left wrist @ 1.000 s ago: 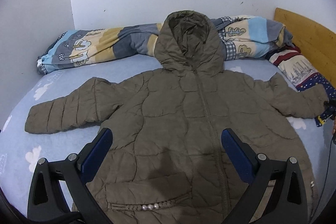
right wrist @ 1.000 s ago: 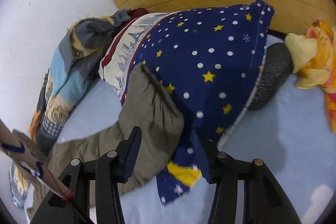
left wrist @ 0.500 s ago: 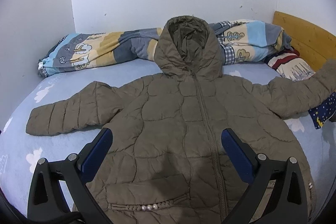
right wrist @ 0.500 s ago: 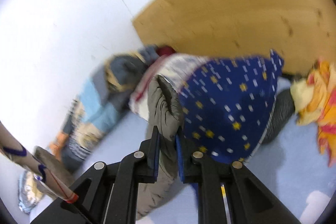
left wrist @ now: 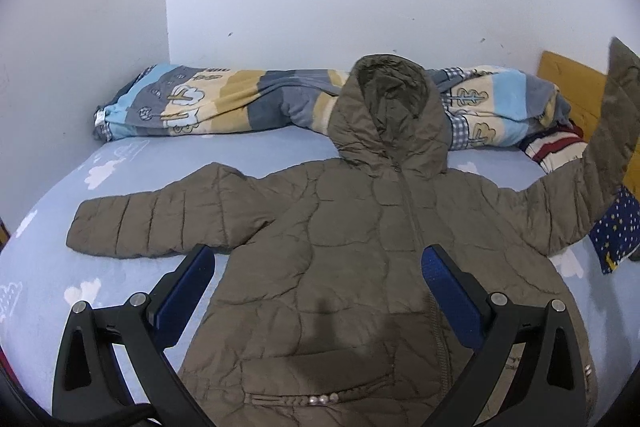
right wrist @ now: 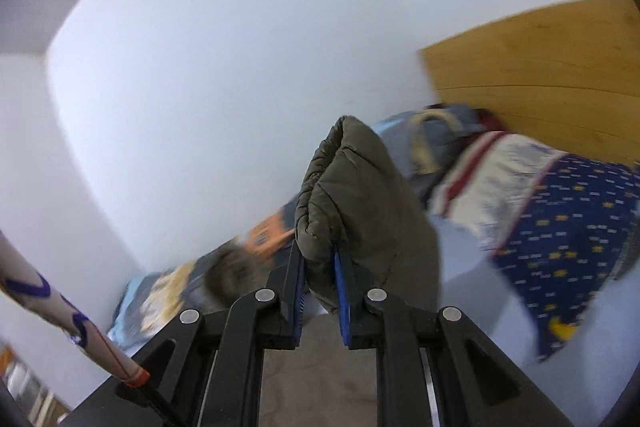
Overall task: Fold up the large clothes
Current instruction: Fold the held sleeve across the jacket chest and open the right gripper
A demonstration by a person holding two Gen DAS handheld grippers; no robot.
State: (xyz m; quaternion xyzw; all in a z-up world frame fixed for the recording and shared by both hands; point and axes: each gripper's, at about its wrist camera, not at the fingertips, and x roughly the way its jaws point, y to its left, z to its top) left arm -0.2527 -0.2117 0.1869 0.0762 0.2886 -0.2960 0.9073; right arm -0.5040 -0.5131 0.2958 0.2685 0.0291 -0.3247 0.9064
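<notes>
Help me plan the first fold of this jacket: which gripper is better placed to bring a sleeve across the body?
Right. The right gripper is already shut on the cuff of a raised sleeve. The left gripper hangs open above the jacket, holding nothing, and the other sleeve lies flat on the bed.

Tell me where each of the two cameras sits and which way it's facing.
Left wrist: on the open left gripper, looking down across the olive quilted hooded jacket on the pale blue bed sheet toward the white wall.
Right wrist: on the right gripper, clamped on the jacket's lifted sleeve cuff, facing the wooden headboard.
Shared: that raised sleeve, the striped blanket.
</notes>
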